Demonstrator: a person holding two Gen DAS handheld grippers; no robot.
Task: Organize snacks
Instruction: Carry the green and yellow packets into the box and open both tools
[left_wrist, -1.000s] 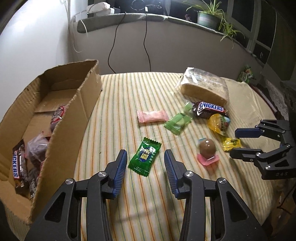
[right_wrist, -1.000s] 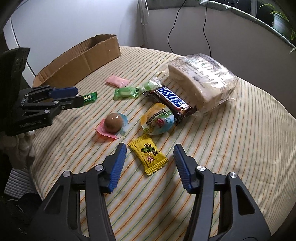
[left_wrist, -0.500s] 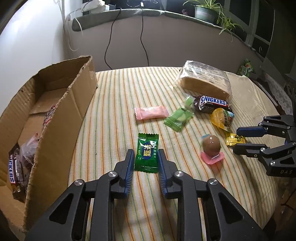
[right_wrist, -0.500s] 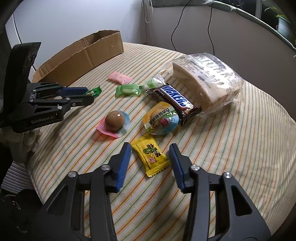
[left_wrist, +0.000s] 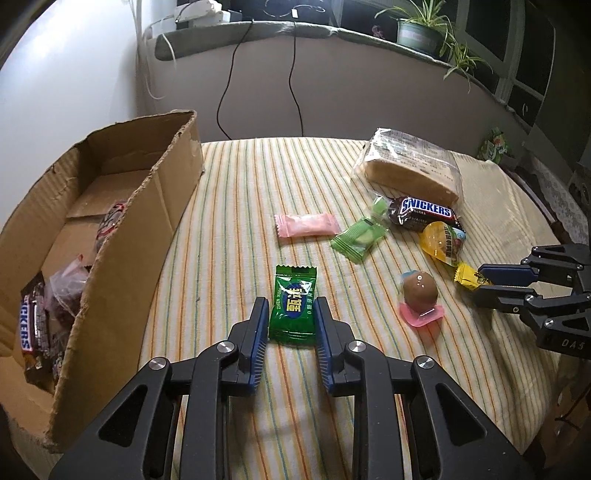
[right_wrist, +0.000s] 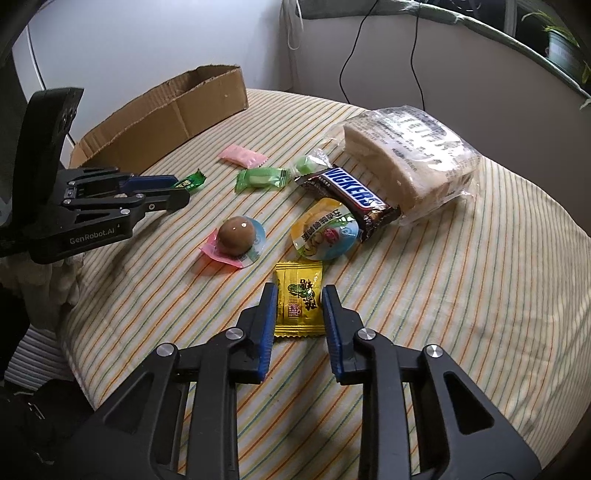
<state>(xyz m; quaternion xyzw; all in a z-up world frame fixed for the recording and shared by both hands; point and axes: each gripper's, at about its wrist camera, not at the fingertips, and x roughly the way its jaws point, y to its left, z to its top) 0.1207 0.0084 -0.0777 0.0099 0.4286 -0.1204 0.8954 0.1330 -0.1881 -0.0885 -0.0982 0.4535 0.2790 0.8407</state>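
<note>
Round table w/ striped yellow cloth (left_wrist: 236, 177). Torn brown cardboard box (left_wrist: 122, 236) at 9 o'clock edge. Clear-bagged pale bread slab (left_wrist: 410, 166) at 1 o'clock. Mid-table: brown Snickers bar (left_wrist: 424, 214), pink flat candy pack (left_wrist: 306, 229), pale green wrapped sweet (left_wrist: 358, 240). Dark green foil sachet (left_wrist: 293, 306) twd 6; yellow foil sachet (right_wrist: 298, 302) at 4.

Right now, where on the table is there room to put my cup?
The striped cloth is bare on the side beyond the bread bag. Another free strip lies between the cardboard box and the pink candy. It is crowded around the Snickers bar.
</note>
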